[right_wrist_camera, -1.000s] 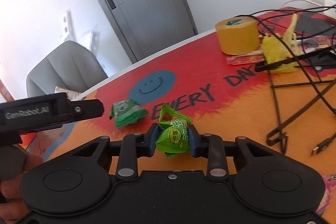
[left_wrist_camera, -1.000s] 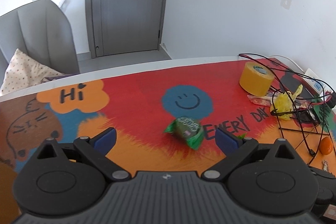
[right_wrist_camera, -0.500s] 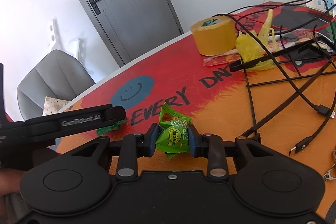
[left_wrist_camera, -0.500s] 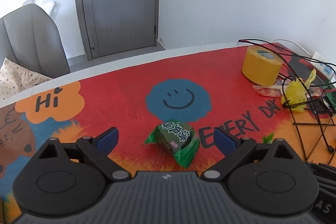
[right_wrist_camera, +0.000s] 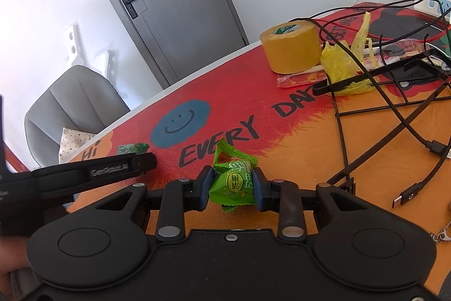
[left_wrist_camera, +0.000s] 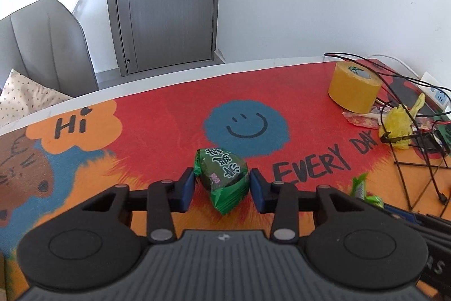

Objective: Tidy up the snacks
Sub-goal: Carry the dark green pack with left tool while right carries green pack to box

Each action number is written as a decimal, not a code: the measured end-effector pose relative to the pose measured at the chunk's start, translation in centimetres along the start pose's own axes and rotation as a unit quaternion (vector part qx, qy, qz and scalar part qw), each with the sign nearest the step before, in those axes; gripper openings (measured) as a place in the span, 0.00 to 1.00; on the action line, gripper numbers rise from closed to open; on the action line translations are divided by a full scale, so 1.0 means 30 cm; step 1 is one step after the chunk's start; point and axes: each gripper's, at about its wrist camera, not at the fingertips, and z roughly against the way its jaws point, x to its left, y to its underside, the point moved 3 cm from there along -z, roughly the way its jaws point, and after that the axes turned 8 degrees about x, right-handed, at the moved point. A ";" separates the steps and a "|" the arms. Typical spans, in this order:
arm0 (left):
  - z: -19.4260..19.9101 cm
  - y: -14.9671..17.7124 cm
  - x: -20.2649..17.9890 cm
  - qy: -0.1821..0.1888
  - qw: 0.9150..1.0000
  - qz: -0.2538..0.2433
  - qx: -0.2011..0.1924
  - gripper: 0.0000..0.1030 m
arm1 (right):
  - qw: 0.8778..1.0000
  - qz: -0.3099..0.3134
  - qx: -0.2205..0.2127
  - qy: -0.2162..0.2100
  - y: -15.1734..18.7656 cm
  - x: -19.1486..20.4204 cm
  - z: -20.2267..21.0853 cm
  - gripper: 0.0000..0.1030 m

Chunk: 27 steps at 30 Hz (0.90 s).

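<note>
Colourful mat (left_wrist_camera: 157,114) underlies both grippers, each clamping a green snack.

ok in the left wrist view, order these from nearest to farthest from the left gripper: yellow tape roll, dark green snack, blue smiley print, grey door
1. dark green snack: between the jaws of the left gripper, which have just been closing on it.
2. blue smiley print: on the mat just beyond the snack.
3. yellow tape roll: far right of the table.
4. grey door: in the back wall, past the table.

Bright, even daylight, soft shadows, sharp focus throughout, with strong fisheye bending and dark vignetted corners.
</note>
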 end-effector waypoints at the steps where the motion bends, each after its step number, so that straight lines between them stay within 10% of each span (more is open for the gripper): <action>1: 0.011 0.005 0.005 -0.001 1.000 0.001 -0.001 0.38 | 1.000 0.001 0.000 -0.002 0.001 0.001 0.000 0.30; 27: 0.434 0.159 0.240 -0.005 0.997 0.060 -0.038 0.37 | 0.998 0.039 -0.029 -0.038 0.119 0.240 0.145 0.30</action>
